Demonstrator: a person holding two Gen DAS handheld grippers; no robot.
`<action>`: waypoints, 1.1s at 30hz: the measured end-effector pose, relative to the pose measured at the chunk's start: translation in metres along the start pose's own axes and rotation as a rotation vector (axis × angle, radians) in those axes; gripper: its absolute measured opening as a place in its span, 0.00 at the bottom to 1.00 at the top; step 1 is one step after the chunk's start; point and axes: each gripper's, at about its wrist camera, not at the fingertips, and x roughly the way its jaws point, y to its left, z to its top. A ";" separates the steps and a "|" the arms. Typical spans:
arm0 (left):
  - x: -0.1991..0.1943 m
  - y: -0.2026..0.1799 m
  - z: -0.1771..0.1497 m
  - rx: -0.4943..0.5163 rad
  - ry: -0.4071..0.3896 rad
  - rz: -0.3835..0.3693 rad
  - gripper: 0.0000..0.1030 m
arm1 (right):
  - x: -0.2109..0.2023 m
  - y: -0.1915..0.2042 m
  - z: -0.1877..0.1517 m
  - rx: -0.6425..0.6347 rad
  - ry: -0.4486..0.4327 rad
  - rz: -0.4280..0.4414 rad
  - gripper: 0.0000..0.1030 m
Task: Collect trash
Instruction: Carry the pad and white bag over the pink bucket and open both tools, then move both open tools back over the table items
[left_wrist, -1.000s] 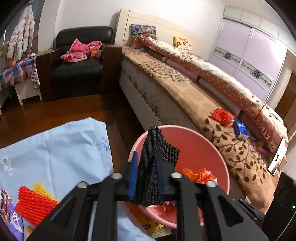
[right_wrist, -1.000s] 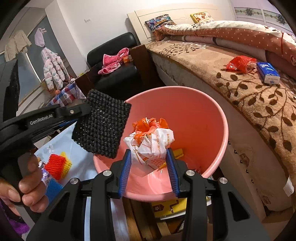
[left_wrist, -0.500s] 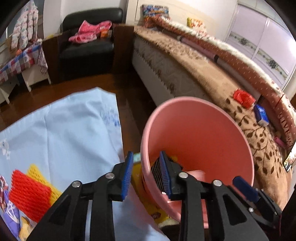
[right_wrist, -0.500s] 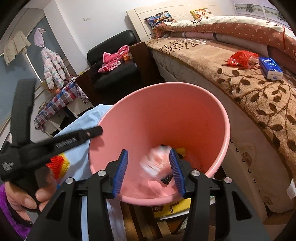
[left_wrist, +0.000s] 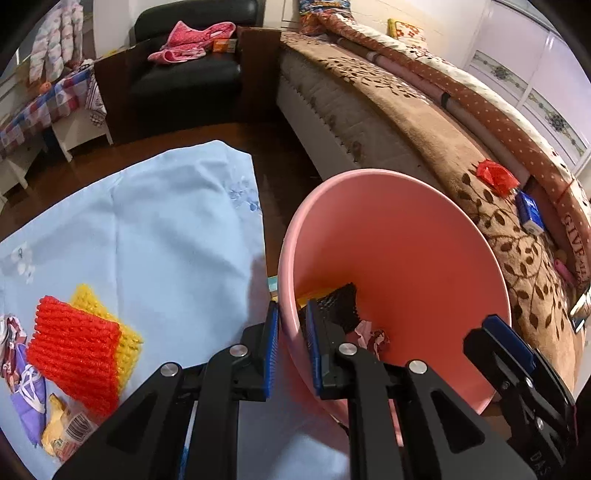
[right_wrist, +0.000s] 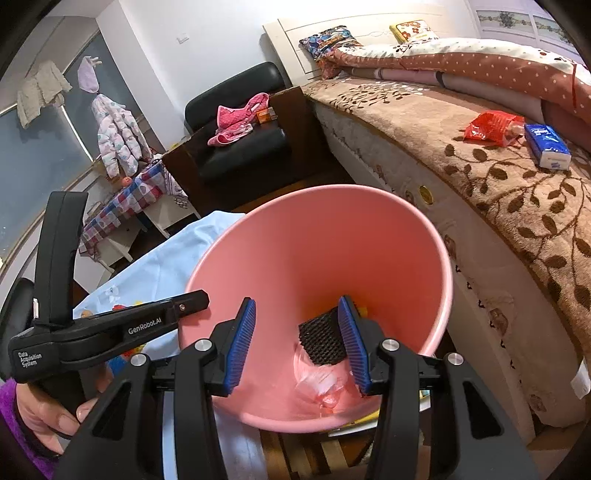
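Beside the bed (right_wrist: 480, 155), a pink bin (right_wrist: 424, 236) holds black mesh (right_wrist: 321, 341) and crumpled wrappers (right_wrist: 325, 384). Both grippers, left (left_wrist: 291, 347) and right (right_wrist: 299, 343), gape empty at its rim.

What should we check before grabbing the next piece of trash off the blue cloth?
1. Left gripper empty: ok, open, nothing between the pads.
2. Right gripper empty: ok, open over the pink bucket.
3. Black mesh foam inside the bucket: ok, lying at the bottom with a pale wrapper.
4. Left gripper free of the bucket rim: not ok, the rim sits between its pads.
5. More trash to pick: ok, red foam net over a yellow foam net on the blue cloth.
6. Bucket steady: cannot tell, its base is hidden.
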 end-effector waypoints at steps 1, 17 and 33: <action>-0.001 -0.001 -0.001 0.007 -0.002 0.003 0.14 | 0.000 0.001 -0.001 0.000 0.004 0.003 0.46; -0.102 0.015 -0.030 0.088 -0.260 0.001 0.40 | -0.017 0.031 -0.012 -0.038 -0.006 0.017 0.46; -0.164 0.116 -0.138 -0.143 -0.292 0.099 0.40 | -0.048 0.120 -0.083 -0.140 0.019 0.134 0.46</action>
